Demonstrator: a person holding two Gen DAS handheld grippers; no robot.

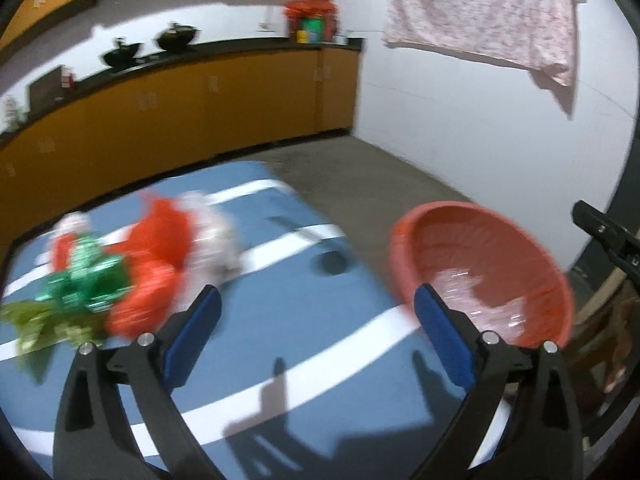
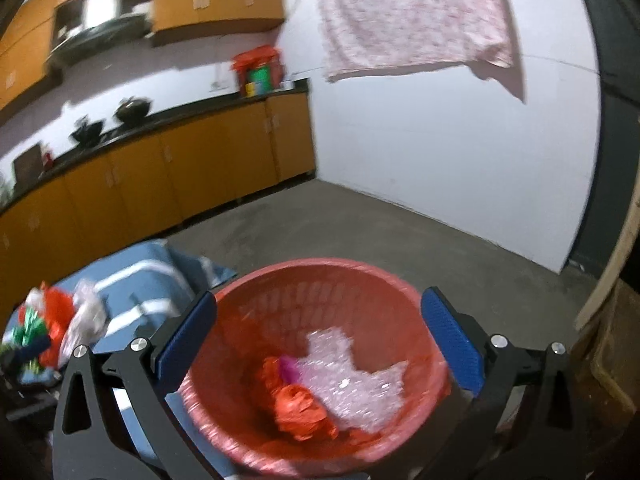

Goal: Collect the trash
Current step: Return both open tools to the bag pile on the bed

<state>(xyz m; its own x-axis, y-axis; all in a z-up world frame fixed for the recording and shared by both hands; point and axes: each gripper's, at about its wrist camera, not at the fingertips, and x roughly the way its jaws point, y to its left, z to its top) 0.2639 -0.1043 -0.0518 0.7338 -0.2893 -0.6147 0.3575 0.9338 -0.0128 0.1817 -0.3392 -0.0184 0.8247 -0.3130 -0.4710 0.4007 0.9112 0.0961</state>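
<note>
A red plastic basket sits at the edge of a blue cloth with white stripes. Inside lie a crumpled orange bag, a clear bubble-wrap piece and a small pink scrap. My right gripper hangs open over the basket with nothing between its blue pads. My left gripper is open above the cloth, between the basket and a trash pile: orange bags, green foil, a whitish bag. The same pile shows at the left of the right wrist view.
Orange cabinets with a dark counter run along the back, carrying black pots and a red bag. A pink cloth hangs on the white wall. Bare concrete floor lies beyond the basket. Wooden boards stand at the right.
</note>
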